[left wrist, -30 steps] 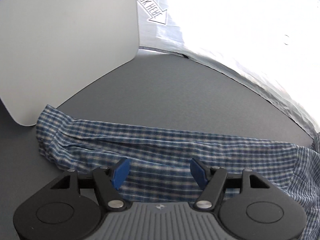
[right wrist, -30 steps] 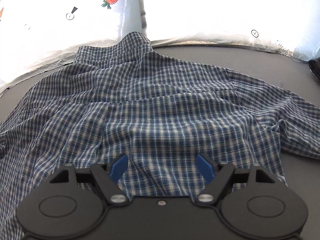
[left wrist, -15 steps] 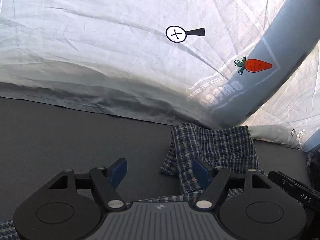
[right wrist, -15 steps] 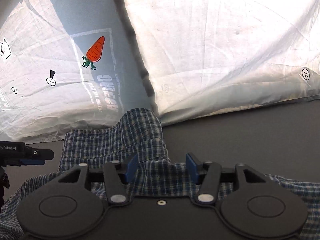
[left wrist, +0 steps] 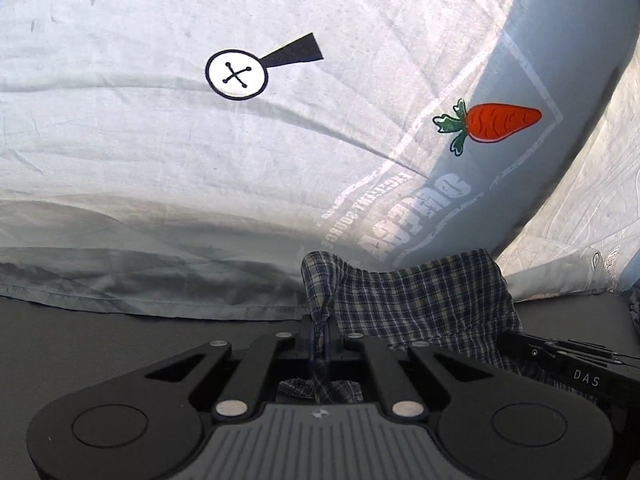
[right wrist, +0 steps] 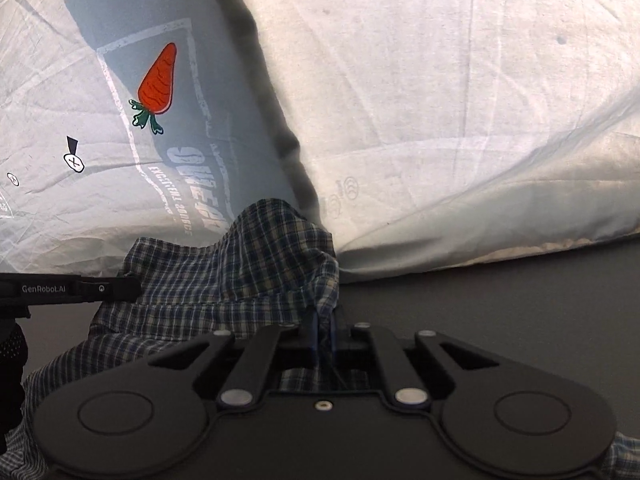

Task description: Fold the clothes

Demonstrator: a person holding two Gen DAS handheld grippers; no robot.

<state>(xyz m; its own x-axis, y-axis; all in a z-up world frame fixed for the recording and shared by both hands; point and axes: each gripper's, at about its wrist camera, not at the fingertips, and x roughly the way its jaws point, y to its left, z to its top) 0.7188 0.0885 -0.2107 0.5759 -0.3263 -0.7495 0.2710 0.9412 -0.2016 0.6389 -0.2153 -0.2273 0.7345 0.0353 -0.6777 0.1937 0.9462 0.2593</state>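
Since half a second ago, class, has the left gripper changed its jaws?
Yes. The left gripper had its jaws apart; now they are shut on the checked shirt, pinching its edge below the carrot print on the white sheet.

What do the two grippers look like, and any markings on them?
Both are black, with two round lobes, silver rivets and blue fingertips. The left gripper has a ribbed grey plate; the right gripper is plain black. Side lettering reads "GenRobot.AI" on the left, "DAS" on the right.

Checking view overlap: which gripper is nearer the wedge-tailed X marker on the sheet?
Left. The X marker looms large just ahead of the left gripper; from the right gripper it is small, far off left.
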